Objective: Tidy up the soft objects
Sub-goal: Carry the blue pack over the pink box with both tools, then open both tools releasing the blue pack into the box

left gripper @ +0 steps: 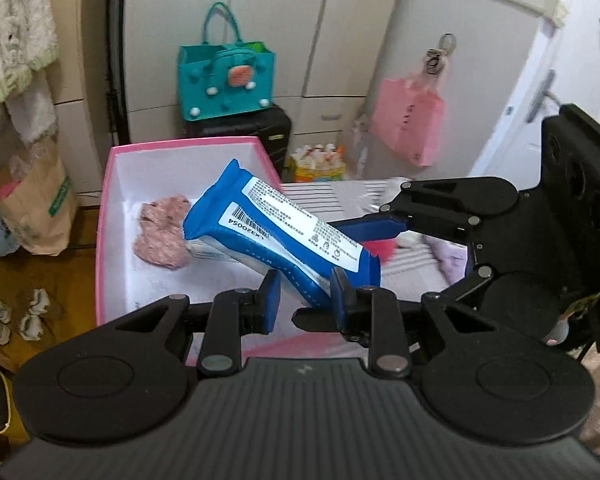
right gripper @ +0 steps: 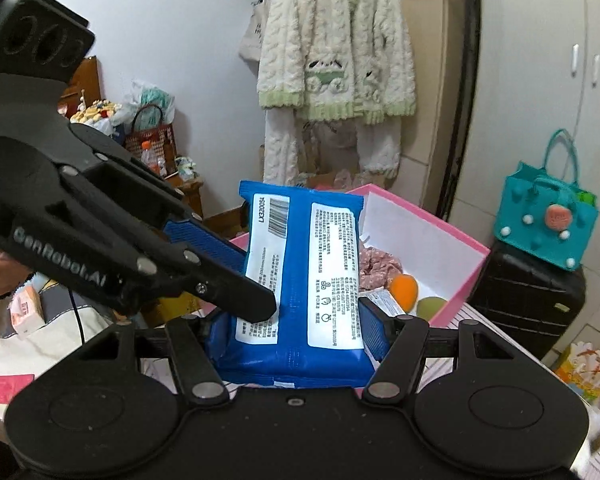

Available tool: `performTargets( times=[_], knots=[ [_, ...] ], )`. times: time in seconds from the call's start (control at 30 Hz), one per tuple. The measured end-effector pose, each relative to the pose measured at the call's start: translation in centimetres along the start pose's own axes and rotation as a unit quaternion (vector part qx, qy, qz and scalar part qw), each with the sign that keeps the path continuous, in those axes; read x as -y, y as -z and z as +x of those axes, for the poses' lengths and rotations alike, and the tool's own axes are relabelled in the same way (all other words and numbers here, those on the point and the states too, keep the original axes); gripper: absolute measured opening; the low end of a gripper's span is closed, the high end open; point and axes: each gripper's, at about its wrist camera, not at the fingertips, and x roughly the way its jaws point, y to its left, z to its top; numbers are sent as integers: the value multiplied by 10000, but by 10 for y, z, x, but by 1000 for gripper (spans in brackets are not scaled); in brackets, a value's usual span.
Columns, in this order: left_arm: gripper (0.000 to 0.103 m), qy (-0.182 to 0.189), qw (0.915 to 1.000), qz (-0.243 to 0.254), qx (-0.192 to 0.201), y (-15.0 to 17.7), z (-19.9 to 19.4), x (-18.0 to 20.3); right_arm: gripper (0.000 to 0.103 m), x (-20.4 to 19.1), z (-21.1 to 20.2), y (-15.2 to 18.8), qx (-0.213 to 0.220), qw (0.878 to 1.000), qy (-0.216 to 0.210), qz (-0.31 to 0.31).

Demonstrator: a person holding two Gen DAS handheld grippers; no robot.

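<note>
A blue wet-wipe pack (left gripper: 276, 236) with white labels hangs tilted over the pink box (left gripper: 104, 216). My right gripper (right gripper: 296, 332) is shut on the blue wet-wipe pack (right gripper: 300, 276), holding its two sides at the near end. My left gripper (left gripper: 302, 298) is open; its fingers flank the pack's lower corner, and contact is unclear. In the right wrist view the left gripper (right gripper: 236, 276) reaches in from the left against the pack. Inside the box lie a pink cloth (left gripper: 162, 234), an orange sponge (right gripper: 405, 286) and a green one (right gripper: 430, 306).
The pink box (right gripper: 452, 236) stands on a striped bed cover (left gripper: 404, 264). A teal bag (left gripper: 224, 80) sits on a black suitcase (right gripper: 528, 292) behind. A pink bag (left gripper: 408, 120) hangs on the wardrobe. A paper bag (left gripper: 36, 208) and shoes (left gripper: 32, 312) lie on the floor at left.
</note>
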Motion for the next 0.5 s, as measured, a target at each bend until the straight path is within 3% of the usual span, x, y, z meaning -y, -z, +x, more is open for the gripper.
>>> performTargets(
  times=[0.1,0.23,0.5],
  knots=[
    [25,-92,9997,-231,-89,-7,17,-18,69,18,25,-6,-176,9996,-191,-92],
    [25,-90,9970,-538,-552,-18,46,-43,69,42,61,-12,-574,9965,-606,-10],
    [25,-99,9902,-869,-1084,-26,82,-73,69,61,102,-13,-964,9906,-953,182]
  ],
)
